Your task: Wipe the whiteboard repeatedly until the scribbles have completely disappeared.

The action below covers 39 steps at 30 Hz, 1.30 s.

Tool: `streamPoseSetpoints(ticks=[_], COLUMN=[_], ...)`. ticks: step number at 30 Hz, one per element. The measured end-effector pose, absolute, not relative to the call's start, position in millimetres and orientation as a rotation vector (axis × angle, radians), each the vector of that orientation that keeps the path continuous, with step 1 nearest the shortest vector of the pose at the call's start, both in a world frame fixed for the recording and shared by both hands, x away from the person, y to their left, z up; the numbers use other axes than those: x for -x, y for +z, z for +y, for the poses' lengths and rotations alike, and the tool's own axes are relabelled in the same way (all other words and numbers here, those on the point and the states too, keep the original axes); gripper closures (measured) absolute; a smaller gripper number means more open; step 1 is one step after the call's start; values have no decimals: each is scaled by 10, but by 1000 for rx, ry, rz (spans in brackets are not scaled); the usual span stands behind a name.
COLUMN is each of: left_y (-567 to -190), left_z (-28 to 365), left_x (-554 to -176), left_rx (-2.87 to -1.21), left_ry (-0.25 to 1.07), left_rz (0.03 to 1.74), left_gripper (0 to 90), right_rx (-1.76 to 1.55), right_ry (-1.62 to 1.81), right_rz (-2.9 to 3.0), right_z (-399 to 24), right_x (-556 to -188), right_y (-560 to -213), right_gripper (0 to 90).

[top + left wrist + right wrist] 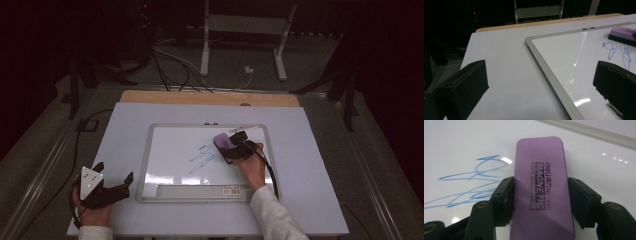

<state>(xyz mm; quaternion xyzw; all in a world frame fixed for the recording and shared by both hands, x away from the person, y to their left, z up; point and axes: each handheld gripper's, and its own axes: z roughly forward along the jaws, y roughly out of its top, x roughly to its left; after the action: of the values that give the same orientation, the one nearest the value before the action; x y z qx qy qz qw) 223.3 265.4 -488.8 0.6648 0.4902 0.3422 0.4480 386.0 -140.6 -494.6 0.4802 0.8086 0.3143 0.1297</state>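
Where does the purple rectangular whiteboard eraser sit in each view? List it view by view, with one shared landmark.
High view: the purple rectangular eraser lies right of centre, at the right gripper.
Left gripper view: upper right edge.
Right gripper view: centre, between the jaws.
Shared landmark: the blue marker scribble on the whiteboard.

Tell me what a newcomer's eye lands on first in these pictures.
First the purple whiteboard eraser, printed "deli MAGNETIC", gripped across its sides by the right gripper on the whiteboard. Next the blue marker scribble at the board's middle, just left of the eraser. The left gripper rests open on the white table, off the board's near left corner.
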Motion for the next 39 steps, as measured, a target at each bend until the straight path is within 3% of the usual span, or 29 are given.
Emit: streamPoseSetpoints(ticks=[8,17,31,39], left_y=[-4887,-4892,-4890,-4890], left_z=[2660,2656,2653,2658], left_x=[-2231,-2235,-2234,-2232], left_rx=[-1643,-1645,-1646,-1645], left_ry=[847,845,846,846], left_rz=[1213,1213,1213,1213], left_gripper=[6,6,6,6], right_rx=[-1364,-1491,-1324,-1412], right_ry=[913,878,927,898], right_rz=[2374,2256,2422,2324], right_z=[-1341,-1568,-1212,-1342], right_x=[-3844,-3967,-3775,-3897], right_y=[-4943,-4947,-4941,-4949], right_gripper=[408,409,409,410])
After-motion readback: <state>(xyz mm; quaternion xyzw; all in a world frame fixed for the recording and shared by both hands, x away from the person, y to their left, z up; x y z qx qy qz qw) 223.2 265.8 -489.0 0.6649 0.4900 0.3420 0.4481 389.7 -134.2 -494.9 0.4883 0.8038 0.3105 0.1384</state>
